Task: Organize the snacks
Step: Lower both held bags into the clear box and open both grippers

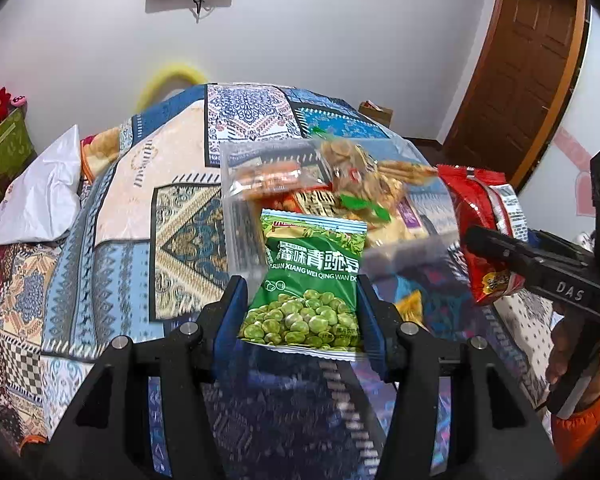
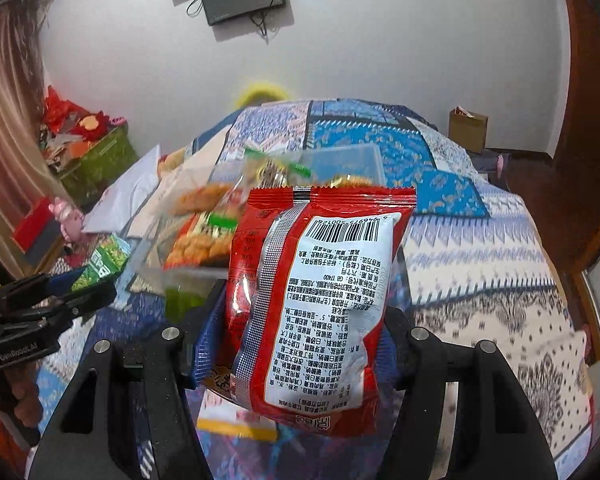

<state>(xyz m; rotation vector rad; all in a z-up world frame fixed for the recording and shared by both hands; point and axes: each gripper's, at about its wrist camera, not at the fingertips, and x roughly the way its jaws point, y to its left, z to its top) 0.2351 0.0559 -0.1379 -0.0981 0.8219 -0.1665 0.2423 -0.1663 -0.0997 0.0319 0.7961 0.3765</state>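
The clear plastic box [image 1: 340, 200] and the snack packets [image 1: 352, 168] inside it are smeared by motion blur, so their labels cannot be read. The green pea packet [image 1: 308, 280] hides the box's near wall at 6 o'clock. In the right wrist view, the red snack packet [image 2: 320, 300] covers most of the box and the bed [image 2: 480, 240] behind it. The yellow packet [image 2: 236, 428] below is blurred and mostly hidden.

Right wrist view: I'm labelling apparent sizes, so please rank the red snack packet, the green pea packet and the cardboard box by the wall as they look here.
1. red snack packet, largest, though nearest the camera.
2. and 3. green pea packet and cardboard box look alike; unranked.
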